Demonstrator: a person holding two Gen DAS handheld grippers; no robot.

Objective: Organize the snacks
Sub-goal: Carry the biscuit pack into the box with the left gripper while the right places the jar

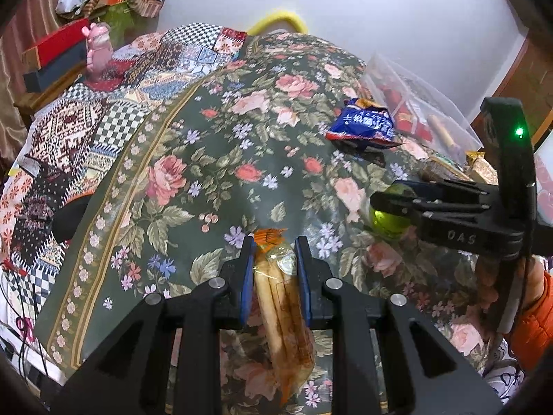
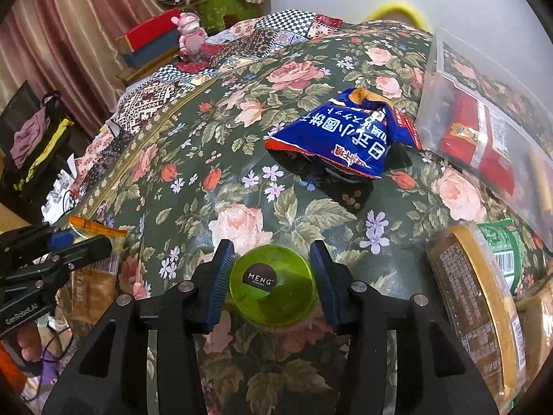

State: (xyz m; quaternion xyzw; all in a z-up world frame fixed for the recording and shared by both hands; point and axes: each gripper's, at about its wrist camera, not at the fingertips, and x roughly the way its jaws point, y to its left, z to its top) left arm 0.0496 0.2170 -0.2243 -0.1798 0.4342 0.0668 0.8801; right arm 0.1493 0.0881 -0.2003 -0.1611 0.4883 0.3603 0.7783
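Observation:
My left gripper (image 1: 273,242) is shut on a clear packet of bread sticks (image 1: 276,297) with an orange top, gripped by its upper part above the floral tablecloth (image 1: 214,159). To its right, my right gripper (image 2: 271,245) straddles a small green jar (image 2: 273,287) with a black round label. Both blue pads lie against the jar's sides. The left wrist view shows that gripper (image 1: 390,195) side-on with the jar (image 1: 387,223) between its fingers. A blue snack bag (image 2: 342,138) lies further back on the cloth.
A clear plastic box (image 2: 484,103) holding red packets stands at the back right. Brown and green packets (image 2: 466,294) lie at the right edge. A pink figurine (image 2: 190,33) and stacked boxes sit at the far left. A hand in an orange sleeve (image 1: 532,328) holds the right gripper.

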